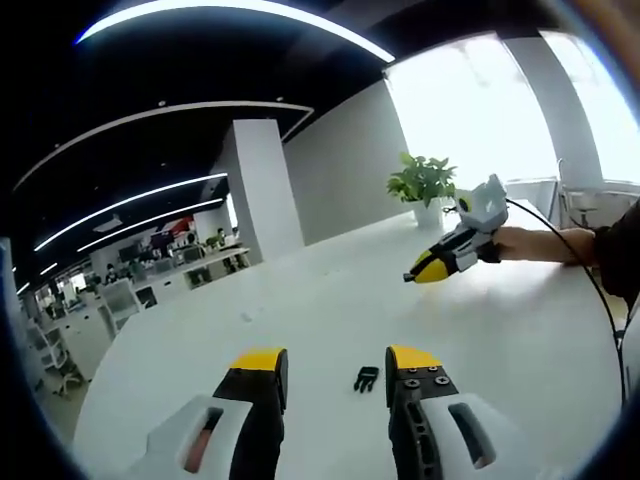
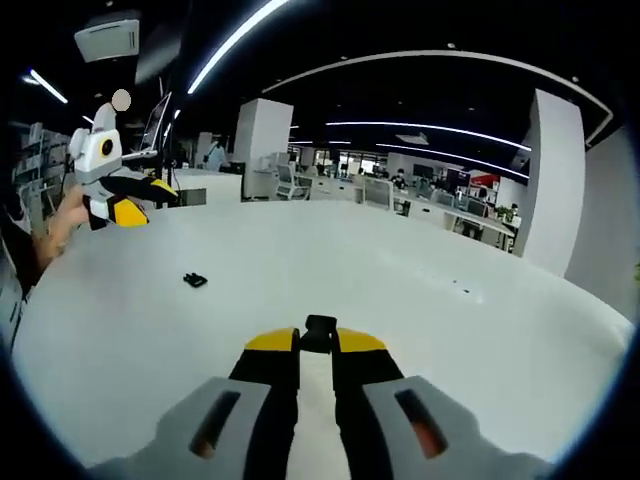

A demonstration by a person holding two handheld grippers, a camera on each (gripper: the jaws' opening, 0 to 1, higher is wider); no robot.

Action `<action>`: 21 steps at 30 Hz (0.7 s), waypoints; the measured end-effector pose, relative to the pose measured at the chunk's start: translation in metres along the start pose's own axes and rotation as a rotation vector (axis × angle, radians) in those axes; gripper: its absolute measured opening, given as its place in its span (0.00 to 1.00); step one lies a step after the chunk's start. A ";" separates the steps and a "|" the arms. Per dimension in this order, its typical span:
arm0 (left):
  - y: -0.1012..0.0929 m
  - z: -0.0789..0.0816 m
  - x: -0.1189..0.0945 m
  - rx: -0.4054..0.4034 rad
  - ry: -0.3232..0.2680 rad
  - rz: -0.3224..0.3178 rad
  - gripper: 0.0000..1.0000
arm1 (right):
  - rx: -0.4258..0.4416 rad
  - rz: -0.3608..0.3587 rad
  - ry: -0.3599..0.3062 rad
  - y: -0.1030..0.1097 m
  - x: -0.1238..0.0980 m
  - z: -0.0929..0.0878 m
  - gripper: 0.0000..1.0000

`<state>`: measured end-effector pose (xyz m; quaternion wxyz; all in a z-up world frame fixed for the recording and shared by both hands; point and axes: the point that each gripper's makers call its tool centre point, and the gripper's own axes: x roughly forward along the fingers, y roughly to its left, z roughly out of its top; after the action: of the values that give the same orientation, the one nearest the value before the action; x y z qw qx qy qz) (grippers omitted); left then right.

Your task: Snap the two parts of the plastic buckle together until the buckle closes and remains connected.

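Holding one buckle part (image 2: 320,333), right hand-held gripper (image 2: 318,345) is pinched narrow. Left hand-held gripper (image 1: 336,368) is wide, empty; other buckle part (image 1: 366,378) lies on table (image 1: 330,300) near it. Thin grip: part could be twisted or dropped when pushed.

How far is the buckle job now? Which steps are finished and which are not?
Done: the right gripper is shut on one buckle part. In hand: the left gripper, jaws open, points at the other buckle part lying on the white table. Left: grasp that part, bring the two together and snap them shut.
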<state>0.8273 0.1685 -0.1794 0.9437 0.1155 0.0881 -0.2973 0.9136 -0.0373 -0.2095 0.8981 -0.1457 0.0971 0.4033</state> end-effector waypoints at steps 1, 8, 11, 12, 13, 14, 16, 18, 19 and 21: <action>0.000 0.000 -0.001 0.006 0.003 0.003 0.40 | -0.012 0.009 0.003 0.003 0.000 0.000 0.12; -0.003 0.000 0.000 0.024 0.003 0.008 0.40 | -0.017 0.059 -0.011 0.019 -0.001 0.005 0.12; -0.007 -0.004 0.000 0.024 0.010 0.004 0.40 | -0.032 0.074 -0.027 0.026 -0.002 0.009 0.12; -0.008 -0.004 0.000 0.023 0.010 0.005 0.40 | -0.039 0.083 -0.031 0.029 -0.002 0.010 0.12; -0.009 -0.005 0.000 0.026 0.010 0.005 0.40 | -0.046 0.090 -0.030 0.032 -0.001 0.010 0.12; -0.009 -0.005 0.000 0.024 0.008 0.005 0.40 | -0.049 0.097 -0.029 0.034 -0.001 0.010 0.12; -0.009 -0.006 0.000 0.015 0.009 0.003 0.39 | -0.050 0.112 -0.030 0.039 0.000 0.010 0.12; -0.010 -0.006 0.000 0.010 0.007 -0.002 0.39 | -0.057 0.129 -0.027 0.045 0.002 0.009 0.12; -0.011 -0.006 0.000 0.008 0.007 -0.005 0.39 | -0.059 0.132 -0.026 0.046 0.002 0.009 0.12; -0.013 -0.007 0.000 0.013 0.010 -0.008 0.39 | -0.069 0.153 -0.024 0.053 0.004 0.008 0.12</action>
<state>0.8193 0.1601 -0.1885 0.9413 0.1229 0.0914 -0.3009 0.8767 0.0016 -0.2129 0.8603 -0.1641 0.0833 0.4754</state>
